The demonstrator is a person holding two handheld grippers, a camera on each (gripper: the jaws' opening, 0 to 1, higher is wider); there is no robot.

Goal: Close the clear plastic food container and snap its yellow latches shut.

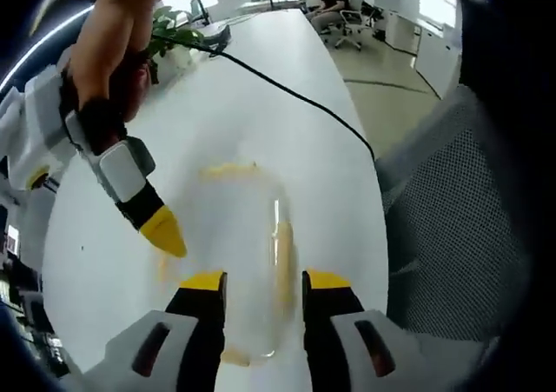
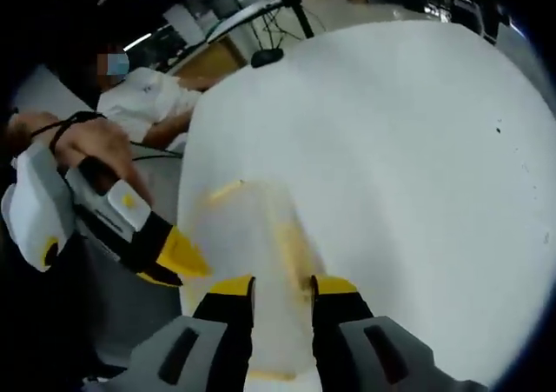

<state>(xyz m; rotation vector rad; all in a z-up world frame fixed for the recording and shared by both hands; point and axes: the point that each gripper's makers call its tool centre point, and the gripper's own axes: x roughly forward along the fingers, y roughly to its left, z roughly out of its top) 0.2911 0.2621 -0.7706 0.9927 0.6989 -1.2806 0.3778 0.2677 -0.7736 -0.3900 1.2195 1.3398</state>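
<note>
In the left gripper view, the right gripper reaches in from the left, its yellow tip at the container edge; whether it is parted I cannot tell. The container sits on the white table, directly ahead of the left gripper, jaws apart, straddling its near end. Its long axis runs away from them. In the right gripper view, the left gripper touches the container's left side. Both seem equally near.

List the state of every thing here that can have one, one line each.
Clear plastic food container: lid on, resting flat on the white table.
Yellow latches: blurred, cannot tell whether snapped.
Left gripper: open, jaws over the container.
Right gripper: open, jaws over the container.
Black cable: lying loose across the table.
</note>
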